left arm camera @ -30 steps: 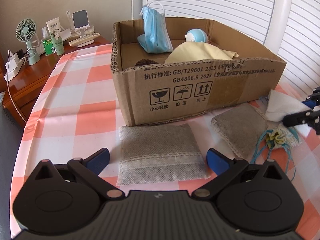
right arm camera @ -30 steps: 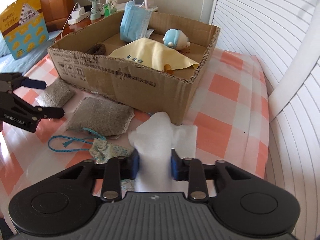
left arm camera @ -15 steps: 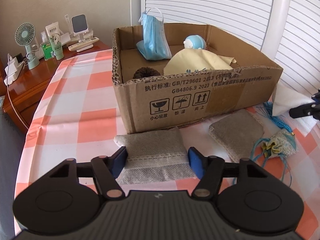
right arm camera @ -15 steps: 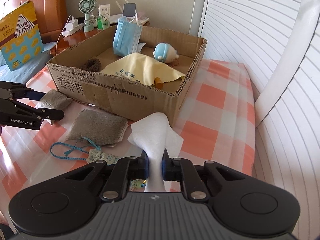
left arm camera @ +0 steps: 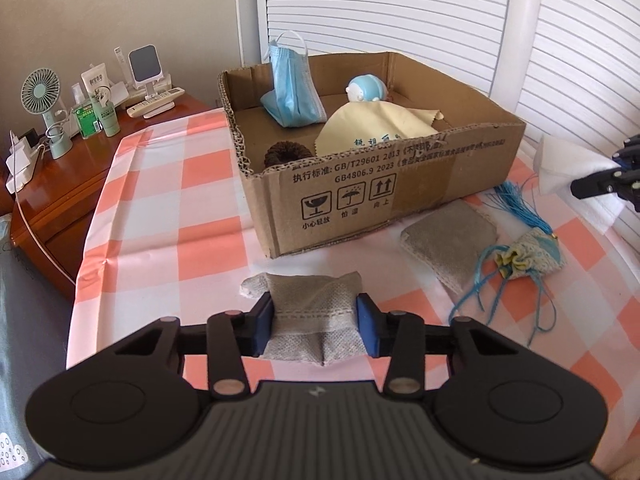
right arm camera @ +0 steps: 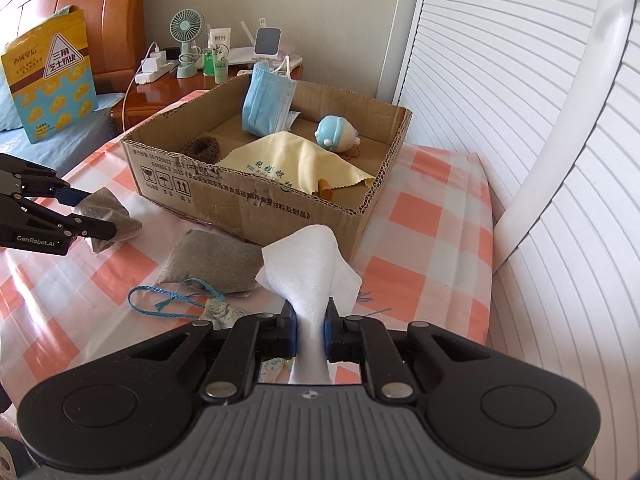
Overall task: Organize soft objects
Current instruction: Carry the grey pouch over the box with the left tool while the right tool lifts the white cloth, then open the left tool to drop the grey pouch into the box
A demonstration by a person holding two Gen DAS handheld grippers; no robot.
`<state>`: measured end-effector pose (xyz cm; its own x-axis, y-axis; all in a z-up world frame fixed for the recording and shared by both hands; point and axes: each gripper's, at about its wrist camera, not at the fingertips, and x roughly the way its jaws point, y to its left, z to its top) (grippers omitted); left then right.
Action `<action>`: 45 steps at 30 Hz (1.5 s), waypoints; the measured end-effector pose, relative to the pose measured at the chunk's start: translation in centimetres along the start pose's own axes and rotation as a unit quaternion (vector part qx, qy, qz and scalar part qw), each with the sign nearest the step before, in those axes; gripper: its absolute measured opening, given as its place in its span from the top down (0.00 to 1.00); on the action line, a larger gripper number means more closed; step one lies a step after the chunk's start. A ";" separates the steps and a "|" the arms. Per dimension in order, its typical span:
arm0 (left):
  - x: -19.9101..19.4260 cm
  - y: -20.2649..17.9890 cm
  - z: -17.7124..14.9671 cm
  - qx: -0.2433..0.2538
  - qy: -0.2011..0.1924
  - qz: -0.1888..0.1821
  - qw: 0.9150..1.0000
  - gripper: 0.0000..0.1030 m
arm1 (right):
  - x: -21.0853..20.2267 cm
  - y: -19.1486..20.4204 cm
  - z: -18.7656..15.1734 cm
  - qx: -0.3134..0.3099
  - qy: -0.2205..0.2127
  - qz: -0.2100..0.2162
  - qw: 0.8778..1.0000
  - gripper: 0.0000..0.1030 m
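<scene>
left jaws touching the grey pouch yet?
Touching. In the left wrist view the closing left gripper has both blue pads pressed into the grey pouch, which bunches and creases between them.

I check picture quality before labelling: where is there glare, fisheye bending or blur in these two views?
Left wrist view: sharp; daylight glare on the checked tablecloth near the cardboard box, dark vignette corners. Right wrist view: the shutter slats bow strongly from the fisheye lens, the white tissue looks almost washed out; no motion blur in either.
</scene>
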<state>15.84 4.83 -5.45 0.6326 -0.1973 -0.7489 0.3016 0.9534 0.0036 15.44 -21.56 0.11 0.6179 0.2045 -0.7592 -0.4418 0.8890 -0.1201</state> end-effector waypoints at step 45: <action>-1.6 -1.2 11.3 0.020 -0.114 -0.036 0.993 0.10 | -3.4 1.7 6.9 -0.065 -0.064 -0.014 0.996 0.86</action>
<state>22.57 1.46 3.26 0.7525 -0.3147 -0.5785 0.3760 0.9265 -0.0149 17.04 -17.91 6.87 0.7051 0.2384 -0.6679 -0.4989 0.8361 -0.2283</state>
